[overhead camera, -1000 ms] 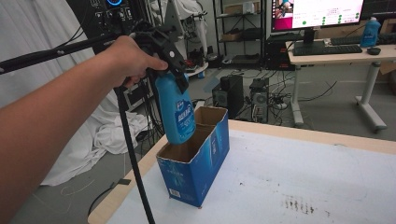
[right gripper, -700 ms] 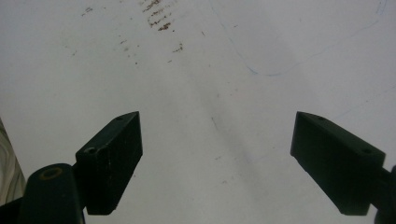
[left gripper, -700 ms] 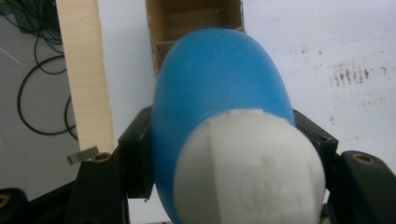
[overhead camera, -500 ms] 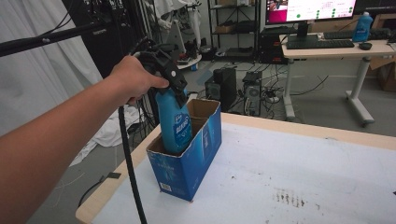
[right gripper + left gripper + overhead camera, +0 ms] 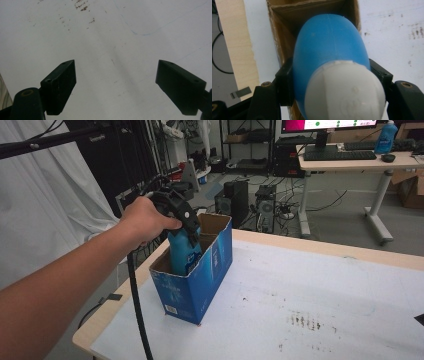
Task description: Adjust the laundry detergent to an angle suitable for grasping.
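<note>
We're lowering a blue plastic bottle with a white cap point(image 5: 329, 75) into an open-topped blue cardboard box point(image 5: 192, 270) that's sitting near the left edge of the white-covered table point(image 5: 320, 305), close to its near left corner. The left gripper point(image 5: 187, 237) is clamping the bottle just below the cap, one black jaw pressing on each side, and the bottle's lower half is already down inside the box at the near end.

Our take on doing this bit well: we're keeping the bottle upright and centred between the cardboard walls, since in the left gripper view the brown inner wall is sitting really close on one side. Probably best to let it go only once the base is resting on the box floor, otherwise it could drop and tip against the wall. The box is light-looking cardboard, so dragging against its rim could shove it toward the table edge.

The right gripper point(image 5: 116, 86) is hanging over bare table with its jaws wide apart, holding nothing, just some brown smudges point(image 5: 82, 7) beyond it.

Nothing else is sitting in the way on the table. Behind it there's a desk with a keyboard point(image 5: 340, 155) and some computer towers point(image 5: 265, 207) on the floor, well apart from us.
</note>
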Tool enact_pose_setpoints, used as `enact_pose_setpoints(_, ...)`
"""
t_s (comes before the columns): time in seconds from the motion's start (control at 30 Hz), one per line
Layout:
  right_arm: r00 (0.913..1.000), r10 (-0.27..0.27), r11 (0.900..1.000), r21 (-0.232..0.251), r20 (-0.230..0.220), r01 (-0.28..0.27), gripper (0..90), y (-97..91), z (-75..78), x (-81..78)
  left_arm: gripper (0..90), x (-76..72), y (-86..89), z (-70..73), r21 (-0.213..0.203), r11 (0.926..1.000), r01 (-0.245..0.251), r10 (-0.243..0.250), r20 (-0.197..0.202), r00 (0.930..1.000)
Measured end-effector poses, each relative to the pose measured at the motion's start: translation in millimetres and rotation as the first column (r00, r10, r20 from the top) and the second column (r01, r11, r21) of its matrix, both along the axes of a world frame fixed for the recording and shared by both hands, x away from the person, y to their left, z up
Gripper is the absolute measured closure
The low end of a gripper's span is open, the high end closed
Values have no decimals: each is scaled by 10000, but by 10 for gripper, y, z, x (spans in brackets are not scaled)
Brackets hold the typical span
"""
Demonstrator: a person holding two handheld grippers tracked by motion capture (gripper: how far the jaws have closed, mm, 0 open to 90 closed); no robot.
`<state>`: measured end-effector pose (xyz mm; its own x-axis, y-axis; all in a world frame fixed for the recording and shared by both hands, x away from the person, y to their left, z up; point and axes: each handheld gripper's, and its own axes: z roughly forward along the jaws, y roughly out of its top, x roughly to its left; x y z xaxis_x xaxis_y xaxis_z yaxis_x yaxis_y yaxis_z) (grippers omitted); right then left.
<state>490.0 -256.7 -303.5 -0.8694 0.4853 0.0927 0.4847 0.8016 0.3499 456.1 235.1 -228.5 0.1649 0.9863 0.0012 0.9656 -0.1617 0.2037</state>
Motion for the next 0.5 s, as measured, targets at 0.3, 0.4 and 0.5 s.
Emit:
enact_pose_setpoints(0.3, 10000, -72, 10000, -16, -69, 72, 168, -26, -32, 8, 379, 40, 19, -220, 79, 10000, -46, 47, -130, 9999)
enact_pose_setpoints(0.4, 9999, -102, 9999, -79, -101, 101, 167, -40, -44, 14, 379, 51, 15, -302, 144, 9999, -51, 54, -167, 9998)
enact_pose_setpoints(0.5, 9999, -129, 9999, -3, -69, 129, 167, -53, -34, 21, 379, 58, 23, -371, 131, 9999, -85, 88, -228, 9997)
